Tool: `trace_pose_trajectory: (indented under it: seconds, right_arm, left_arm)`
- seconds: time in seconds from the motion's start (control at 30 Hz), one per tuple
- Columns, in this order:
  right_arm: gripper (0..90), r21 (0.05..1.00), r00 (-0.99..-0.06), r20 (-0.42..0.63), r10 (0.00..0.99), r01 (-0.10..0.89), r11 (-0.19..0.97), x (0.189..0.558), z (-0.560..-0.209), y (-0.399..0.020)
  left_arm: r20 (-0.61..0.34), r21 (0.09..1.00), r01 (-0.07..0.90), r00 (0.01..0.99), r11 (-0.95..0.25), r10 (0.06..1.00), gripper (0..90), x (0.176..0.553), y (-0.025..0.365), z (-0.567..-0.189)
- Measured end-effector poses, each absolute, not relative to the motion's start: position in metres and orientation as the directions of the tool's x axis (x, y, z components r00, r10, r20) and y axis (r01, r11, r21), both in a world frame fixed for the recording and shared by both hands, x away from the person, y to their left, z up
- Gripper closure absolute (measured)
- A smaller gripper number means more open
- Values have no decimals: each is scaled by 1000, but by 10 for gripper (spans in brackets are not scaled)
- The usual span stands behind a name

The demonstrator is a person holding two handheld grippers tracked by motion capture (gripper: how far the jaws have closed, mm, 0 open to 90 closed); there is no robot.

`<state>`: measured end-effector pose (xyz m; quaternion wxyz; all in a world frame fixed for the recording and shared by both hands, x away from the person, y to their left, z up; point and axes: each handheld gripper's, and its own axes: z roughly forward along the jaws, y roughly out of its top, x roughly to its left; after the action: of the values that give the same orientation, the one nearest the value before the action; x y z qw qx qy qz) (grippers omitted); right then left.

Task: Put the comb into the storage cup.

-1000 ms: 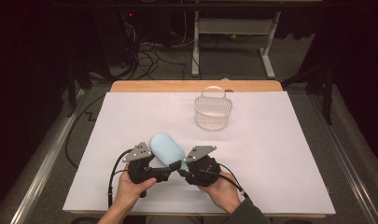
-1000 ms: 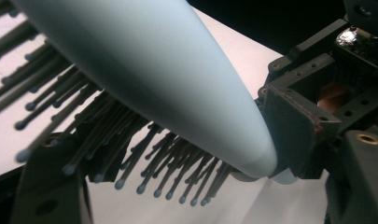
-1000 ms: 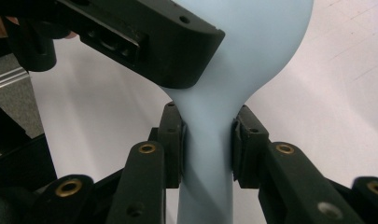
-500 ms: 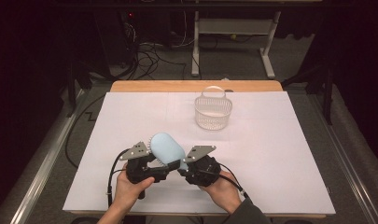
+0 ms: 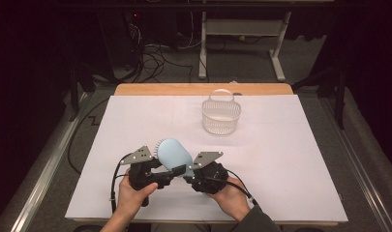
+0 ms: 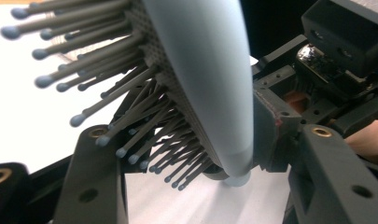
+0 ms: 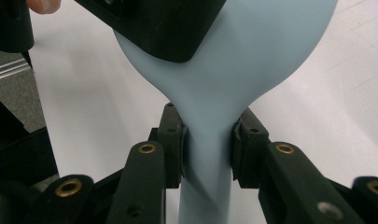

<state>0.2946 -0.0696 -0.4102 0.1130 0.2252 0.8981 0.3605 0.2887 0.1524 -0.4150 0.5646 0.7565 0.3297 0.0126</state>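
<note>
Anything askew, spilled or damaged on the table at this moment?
Nothing stands out. The light-blue hairbrush is held off the white sheet between both tools, its bristles straight and unbroken. The white basket stands upright farther back.

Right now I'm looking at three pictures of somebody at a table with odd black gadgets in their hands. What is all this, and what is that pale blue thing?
There is no robot here. A person holds two hand tools, each with a pair of black jaws that pinch.

The high view is shot from above the person, looking down on the white table. The other two come from small cameras riding on the tools, looking along their jaws.

The pale blue thing is a hairbrush. The right gripper is clamped on its narrow handle. The left gripper sits across the brush head, one jaw among the bristles and one behind the smooth back; its jaws have just been closing, and whether they already press on the head I cannot tell.

Farther back on the table stands a small white basket with a handle, apart from the hands.
</note>
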Motion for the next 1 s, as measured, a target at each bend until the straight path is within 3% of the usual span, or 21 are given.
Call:
trace_pose_trajectory:
  seconds: [0.57,1.0]
  right_arm:
    - [691,714,-880,-2,475,332,617,295,-410,-70]
    - [611,724,-870,43,492,366,584,299,-412,-74]
  left_arm:
    - [-365,864,485,787,-134,497,520,286,155,-410]
    - [-362,870,479,781,-115,509,529,287,160,-407]
